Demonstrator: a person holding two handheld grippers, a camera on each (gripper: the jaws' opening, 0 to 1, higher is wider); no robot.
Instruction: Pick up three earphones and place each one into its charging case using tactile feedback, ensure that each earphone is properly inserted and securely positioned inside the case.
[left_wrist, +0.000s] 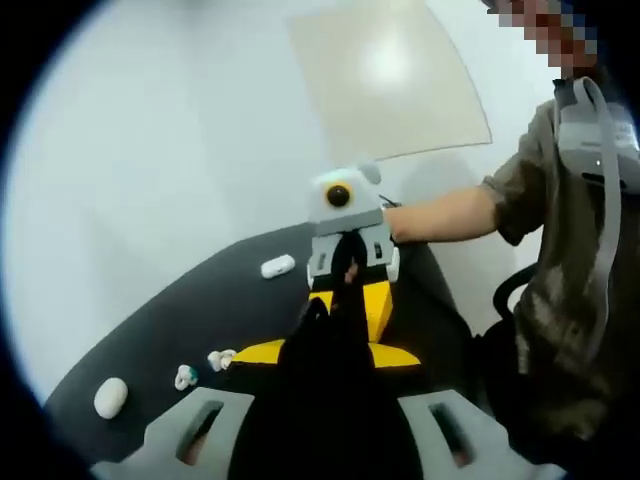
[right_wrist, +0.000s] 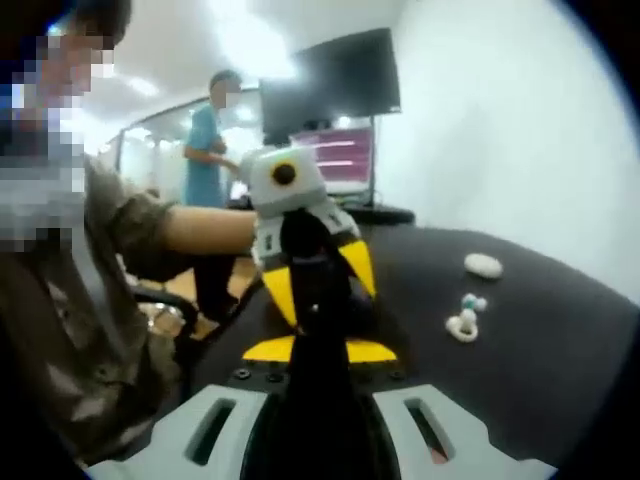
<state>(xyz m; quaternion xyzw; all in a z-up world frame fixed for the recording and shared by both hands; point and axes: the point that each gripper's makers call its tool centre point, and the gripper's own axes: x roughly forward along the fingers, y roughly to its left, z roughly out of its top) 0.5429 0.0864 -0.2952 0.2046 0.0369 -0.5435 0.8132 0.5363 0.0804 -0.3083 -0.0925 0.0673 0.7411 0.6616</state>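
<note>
Two loose earbuds (left_wrist: 185, 377) (left_wrist: 220, 358) lie on the black table (left_wrist: 200, 320) at the near left of the left gripper view. Two white charging cases rest there as well, one farther off (left_wrist: 278, 266), one nearer (left_wrist: 110, 397). My left gripper (left_wrist: 330, 305) rises dark and shut, tip to tip with the yellow-jawed right gripper (left_wrist: 348, 275) facing it. In the right gripper view, my right gripper (right_wrist: 314, 315) is shut and meets the left gripper (right_wrist: 322, 285). Two earbuds (right_wrist: 470, 300) (right_wrist: 462, 326) and a case (right_wrist: 483, 265) lie to the right. Anything pinched between the tips is hidden.
A person's forearm (left_wrist: 450, 215) holds the right gripper, with an office chair (left_wrist: 510, 290) behind the table's edge. Another person (right_wrist: 205, 140) stands far back beside a dark monitor (right_wrist: 330, 85). White walls surround the table (right_wrist: 540, 340).
</note>
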